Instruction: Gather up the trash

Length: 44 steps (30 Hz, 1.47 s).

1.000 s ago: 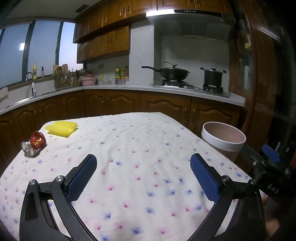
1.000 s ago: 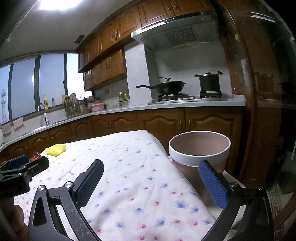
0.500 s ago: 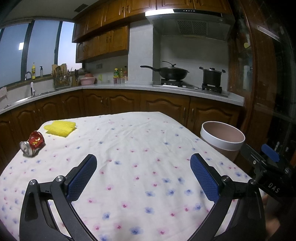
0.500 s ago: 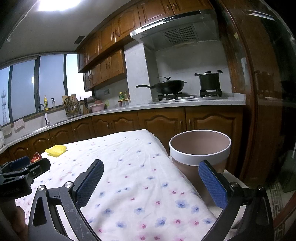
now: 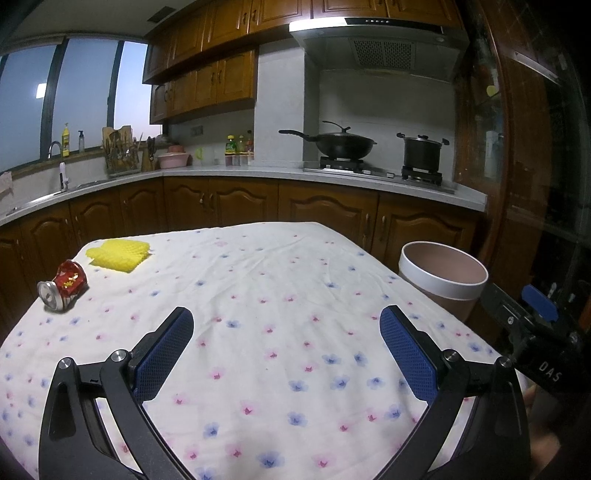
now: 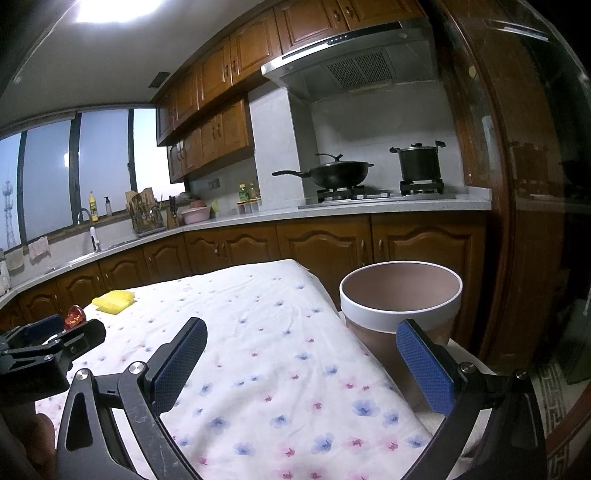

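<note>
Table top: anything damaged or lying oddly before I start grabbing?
Yes. The red can lies on its side near the table's far left edge, dented and crumpled. A yellow sponge sits just beyond it. Nothing has spilled on the tablecloth.

Dark wooden cabinets (image 5: 207, 62) lined the walls above and below a pale countertop (image 5: 229, 171). A steel range hood (image 5: 376, 44) hung over the stove (image 6: 369, 194) (a wok and a lidded pot on it). Tall windows (image 6: 48, 173) showed dusk sky; a ceiling light (image 6: 118, 7) glowed.

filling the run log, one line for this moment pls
left gripper open, empty | right gripper open, empty | crushed red can, yellow sponge on table | bin empty
</note>
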Tool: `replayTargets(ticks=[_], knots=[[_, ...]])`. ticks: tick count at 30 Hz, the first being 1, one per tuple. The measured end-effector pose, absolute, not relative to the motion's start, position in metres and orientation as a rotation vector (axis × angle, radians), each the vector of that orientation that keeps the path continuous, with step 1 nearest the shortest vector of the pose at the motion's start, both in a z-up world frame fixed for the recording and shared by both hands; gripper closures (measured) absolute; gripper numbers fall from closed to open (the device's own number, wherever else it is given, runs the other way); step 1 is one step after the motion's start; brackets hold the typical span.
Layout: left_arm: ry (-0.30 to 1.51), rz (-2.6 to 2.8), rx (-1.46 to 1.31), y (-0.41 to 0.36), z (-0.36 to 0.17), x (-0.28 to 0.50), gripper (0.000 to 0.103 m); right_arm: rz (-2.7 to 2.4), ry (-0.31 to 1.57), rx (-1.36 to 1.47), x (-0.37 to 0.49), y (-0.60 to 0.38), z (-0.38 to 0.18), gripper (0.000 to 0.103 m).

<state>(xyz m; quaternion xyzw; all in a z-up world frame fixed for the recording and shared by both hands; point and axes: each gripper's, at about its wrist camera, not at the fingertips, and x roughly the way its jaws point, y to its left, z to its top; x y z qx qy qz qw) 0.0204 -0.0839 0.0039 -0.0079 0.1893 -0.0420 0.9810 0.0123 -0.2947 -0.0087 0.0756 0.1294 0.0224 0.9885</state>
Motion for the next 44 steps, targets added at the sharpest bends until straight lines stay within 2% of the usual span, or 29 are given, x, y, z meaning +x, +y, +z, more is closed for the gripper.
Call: replayTargets(ticks=[32, 44], knots=[[0.388, -0.09, -0.014, -0.087, 0.004, 0.024, 0.0, 0.045, 0.272, 0.157, 0.014, -0.289, -0.007, 0.0], [0.412, -0.113, -0.028, -0.077, 0.005, 0.039, 0.0, 0.041, 0.337, 0.165, 0.029, -0.281, -0.007, 0.0]])
